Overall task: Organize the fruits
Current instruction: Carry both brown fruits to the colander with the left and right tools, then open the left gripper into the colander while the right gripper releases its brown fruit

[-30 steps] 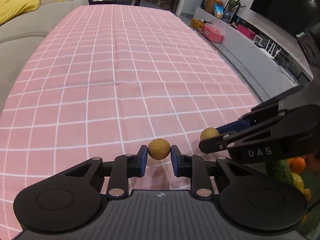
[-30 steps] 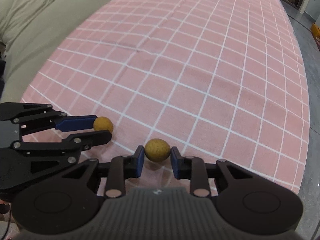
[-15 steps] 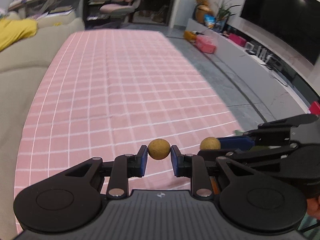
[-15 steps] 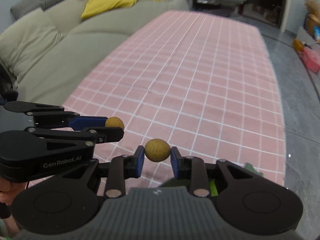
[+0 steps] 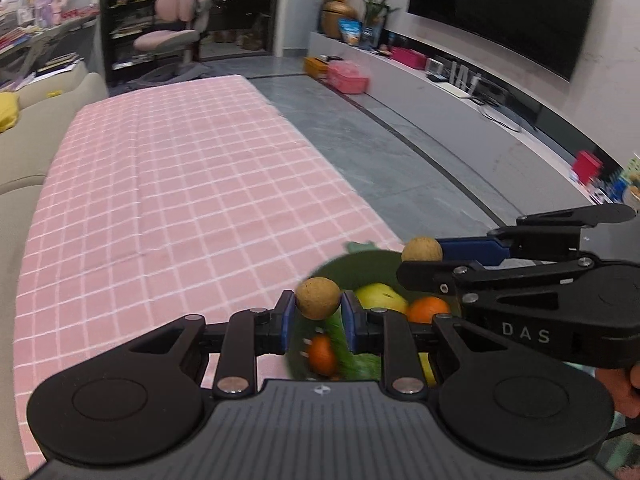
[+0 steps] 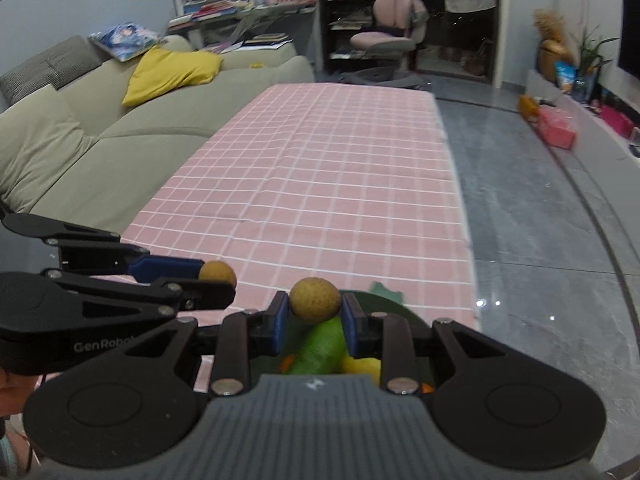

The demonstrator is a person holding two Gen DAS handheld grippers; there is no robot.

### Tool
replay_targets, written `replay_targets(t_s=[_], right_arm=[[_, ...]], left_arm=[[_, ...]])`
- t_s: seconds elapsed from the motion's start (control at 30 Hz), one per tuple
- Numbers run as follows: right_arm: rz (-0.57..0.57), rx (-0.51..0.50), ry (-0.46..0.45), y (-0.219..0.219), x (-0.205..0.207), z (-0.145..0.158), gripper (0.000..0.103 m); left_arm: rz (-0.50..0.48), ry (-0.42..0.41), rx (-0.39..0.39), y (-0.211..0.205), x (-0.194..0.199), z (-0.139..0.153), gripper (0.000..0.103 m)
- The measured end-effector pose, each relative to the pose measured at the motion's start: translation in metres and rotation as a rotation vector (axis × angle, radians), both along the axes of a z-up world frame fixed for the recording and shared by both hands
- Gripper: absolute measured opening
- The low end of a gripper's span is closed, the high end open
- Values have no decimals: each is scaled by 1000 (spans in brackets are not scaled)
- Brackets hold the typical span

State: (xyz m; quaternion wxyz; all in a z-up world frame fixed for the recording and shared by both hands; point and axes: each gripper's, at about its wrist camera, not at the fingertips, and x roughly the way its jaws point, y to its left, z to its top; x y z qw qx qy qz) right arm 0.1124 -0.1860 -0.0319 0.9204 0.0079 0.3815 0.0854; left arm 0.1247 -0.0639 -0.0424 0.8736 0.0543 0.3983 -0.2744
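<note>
Left wrist view: left gripper is clenched on a small round tan fruit, pinched across its middle at abt 12 o'clock over the green bowl of fruit; looks light, firm, rough-skinned, so unlikely to slip. Right wrist view: right gripper grips a matching tan fruit same way, above the bowl w/ a green one at 6 o'clock; prob. bruises if squeezed harder.
</note>
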Motion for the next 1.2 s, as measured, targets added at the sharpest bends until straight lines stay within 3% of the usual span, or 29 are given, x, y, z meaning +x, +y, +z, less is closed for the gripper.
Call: replay_targets(t_s=[0.33, 0.73, 1.0, 1.2], right_arm=[[-53, -68, -27, -25, -41, -9, 24], [-71, -93, 14, -31, -50, -37, 24], [-89, -95, 57, -34, -39, -51, 24], [-84, -101, 77, -33, -33, -61, 24]], left_arm=[[-35, 120, -47, -25, -16, -23, 27], [-23, 209, 8, -40, -18, -55, 27], [-24, 212, -4, -41, -14, -60, 28], [-74, 200, 45, -51, -13, -59, 28]])
